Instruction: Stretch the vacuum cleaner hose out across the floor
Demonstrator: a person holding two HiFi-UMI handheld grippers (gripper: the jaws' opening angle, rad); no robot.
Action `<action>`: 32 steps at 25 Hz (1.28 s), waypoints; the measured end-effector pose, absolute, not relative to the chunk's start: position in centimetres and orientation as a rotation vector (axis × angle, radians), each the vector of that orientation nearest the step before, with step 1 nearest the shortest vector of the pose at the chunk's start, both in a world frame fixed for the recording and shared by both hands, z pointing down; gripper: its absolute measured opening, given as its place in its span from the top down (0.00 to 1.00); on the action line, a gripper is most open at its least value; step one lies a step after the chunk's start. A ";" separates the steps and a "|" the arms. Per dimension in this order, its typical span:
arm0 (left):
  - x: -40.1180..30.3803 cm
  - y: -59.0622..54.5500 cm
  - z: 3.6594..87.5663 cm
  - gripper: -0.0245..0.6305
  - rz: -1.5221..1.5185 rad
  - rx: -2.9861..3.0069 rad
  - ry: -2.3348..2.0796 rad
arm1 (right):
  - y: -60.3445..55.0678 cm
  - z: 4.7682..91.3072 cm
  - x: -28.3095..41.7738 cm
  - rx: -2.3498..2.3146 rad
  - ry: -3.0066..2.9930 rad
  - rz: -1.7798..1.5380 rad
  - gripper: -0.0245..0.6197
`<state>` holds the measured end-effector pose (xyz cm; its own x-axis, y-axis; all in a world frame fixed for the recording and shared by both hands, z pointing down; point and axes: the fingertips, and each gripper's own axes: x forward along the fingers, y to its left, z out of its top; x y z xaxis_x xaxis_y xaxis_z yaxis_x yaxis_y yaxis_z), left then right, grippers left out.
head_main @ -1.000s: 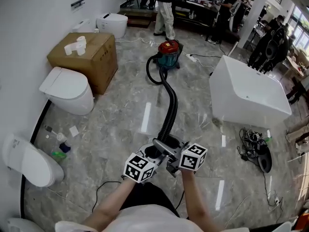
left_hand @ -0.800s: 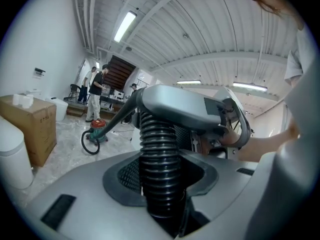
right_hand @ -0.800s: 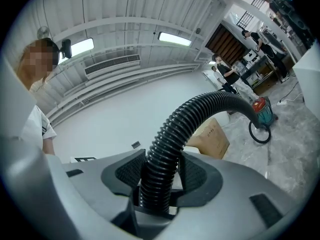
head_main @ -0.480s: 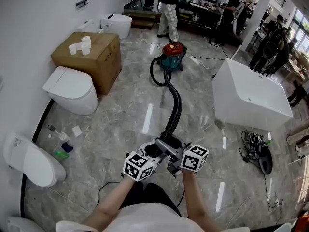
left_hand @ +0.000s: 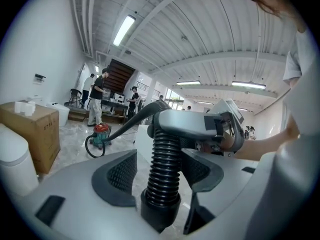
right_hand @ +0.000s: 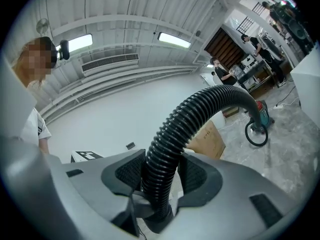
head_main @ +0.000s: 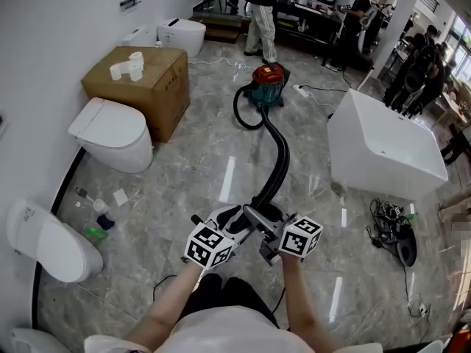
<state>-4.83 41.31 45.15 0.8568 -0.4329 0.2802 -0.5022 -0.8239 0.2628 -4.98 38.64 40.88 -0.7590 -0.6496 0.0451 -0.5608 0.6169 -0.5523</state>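
Observation:
A black ribbed hose (head_main: 280, 160) runs from the red and teal vacuum cleaner (head_main: 266, 83) across the marble floor to both grippers near my body. The hose's near end, with its grey handle piece, lies between them. My left gripper (head_main: 227, 219) has the hose (left_hand: 162, 169) between its jaws; they are opening, and a gap shows beside the left pad. My right gripper (head_main: 271, 230) is shut on the hose (right_hand: 175, 139), with both pads against its ribs. The hose arches away toward the vacuum cleaner (right_hand: 263, 114).
A white toilet (head_main: 110, 134) and a cardboard box (head_main: 143, 87) stand at the left. Another toilet (head_main: 44, 241) is at the near left, with bottles (head_main: 96, 219) beside it. A white bathtub (head_main: 383, 149) and a cable pile (head_main: 390, 230) are on the right. People (head_main: 261, 13) stand at the back.
The grippers and hose end have shifted slightly right, and the hose now runs straighter toward the vacuum cleaner. The left gripper has turned a little on the hose end.

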 end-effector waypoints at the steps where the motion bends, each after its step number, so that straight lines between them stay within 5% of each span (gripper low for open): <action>1: -5.1 41.2 44.9 0.57 0.297 2.706 -0.703 | 38.5 41.0 -4.9 -1.018 2.678 -0.833 0.65; 16: -6.0 42.5 40.5 0.57 0.179 2.693 -0.630 | 34.5 40.7 -3.8 -1.103 2.666 -0.781 0.65; 32: -5.6 44.4 43.2 0.57 0.117 2.535 -0.535 | 30.0 31.1 -0.7 -0.983 2.405 -0.647 0.65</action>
